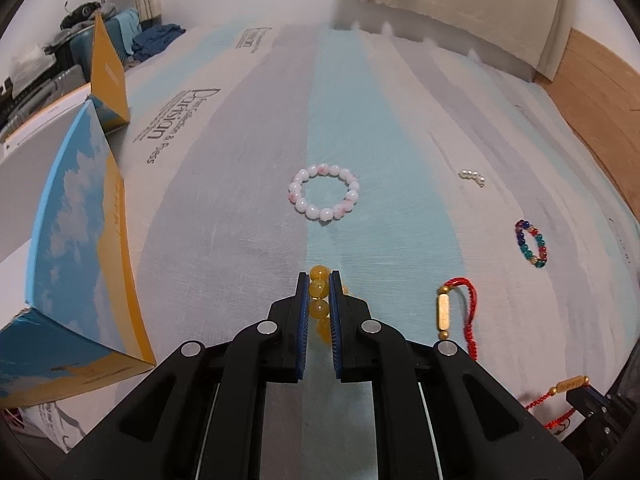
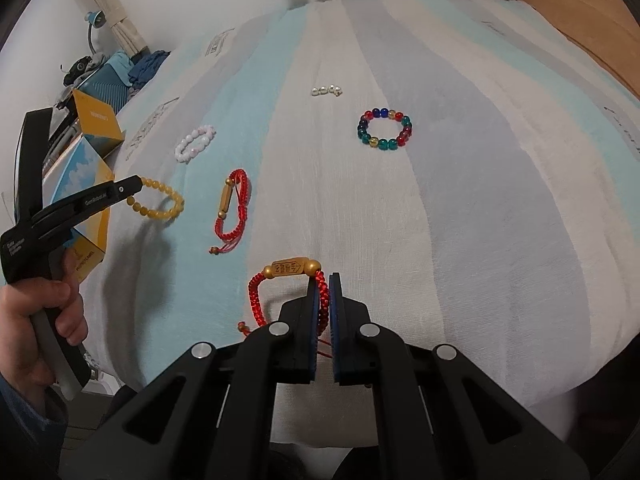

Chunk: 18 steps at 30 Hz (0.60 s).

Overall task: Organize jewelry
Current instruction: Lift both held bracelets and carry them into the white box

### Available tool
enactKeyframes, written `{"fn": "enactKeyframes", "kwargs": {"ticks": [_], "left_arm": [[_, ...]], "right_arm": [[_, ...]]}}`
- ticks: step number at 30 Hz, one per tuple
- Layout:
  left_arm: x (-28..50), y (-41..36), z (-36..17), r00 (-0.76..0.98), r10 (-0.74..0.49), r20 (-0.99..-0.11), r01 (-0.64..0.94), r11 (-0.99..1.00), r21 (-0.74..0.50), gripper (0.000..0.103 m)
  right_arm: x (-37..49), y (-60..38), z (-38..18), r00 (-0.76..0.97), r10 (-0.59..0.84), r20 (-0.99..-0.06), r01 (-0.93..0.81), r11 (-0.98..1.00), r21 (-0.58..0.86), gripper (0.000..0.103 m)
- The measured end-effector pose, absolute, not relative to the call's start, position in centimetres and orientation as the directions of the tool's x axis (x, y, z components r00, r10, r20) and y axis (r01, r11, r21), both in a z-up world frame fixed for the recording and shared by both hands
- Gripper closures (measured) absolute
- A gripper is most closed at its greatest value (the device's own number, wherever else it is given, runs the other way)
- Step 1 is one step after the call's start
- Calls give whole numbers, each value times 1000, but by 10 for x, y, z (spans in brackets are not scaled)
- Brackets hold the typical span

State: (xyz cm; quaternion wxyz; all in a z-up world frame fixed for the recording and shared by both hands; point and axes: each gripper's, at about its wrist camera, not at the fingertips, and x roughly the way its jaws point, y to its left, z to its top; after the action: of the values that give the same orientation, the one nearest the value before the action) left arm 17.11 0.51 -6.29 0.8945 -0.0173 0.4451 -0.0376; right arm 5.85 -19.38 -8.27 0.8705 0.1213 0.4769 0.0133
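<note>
My left gripper (image 1: 319, 280) is shut on a yellow bead bracelet (image 1: 319, 289), which hangs from it above the striped cloth; from the right wrist view the same left gripper (image 2: 136, 188) holds the yellow bracelet (image 2: 168, 208) beside the box. My right gripper (image 2: 324, 280) is shut on the cord of a red cord bracelet with a gold charm (image 2: 286, 269), lifted off the cloth. On the cloth lie a second red cord bracelet (image 2: 232, 208), a pink-white bead bracelet (image 1: 324, 192), a multicoloured bead bracelet (image 2: 385, 129) and a short string of pearls (image 2: 327, 90).
An open blue-and-yellow cardboard box (image 1: 80, 248) stands at the left edge of the cloth. A hand (image 2: 36, 320) grips the left tool's handle. Clothes and a lamp (image 2: 96, 20) sit at the far left; a wooden floor (image 1: 600, 92) lies to the right.
</note>
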Motion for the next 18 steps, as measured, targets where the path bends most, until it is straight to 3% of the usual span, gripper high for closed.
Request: {"fn": "enactKeyframes", "kwargs": {"ticks": [18], "left_arm": [[147,6,-27,592,-116,-798,113,992,-61,95]], "right_arm": [[60,-178,-49,585,70,-808,77,987,142,99]]}}
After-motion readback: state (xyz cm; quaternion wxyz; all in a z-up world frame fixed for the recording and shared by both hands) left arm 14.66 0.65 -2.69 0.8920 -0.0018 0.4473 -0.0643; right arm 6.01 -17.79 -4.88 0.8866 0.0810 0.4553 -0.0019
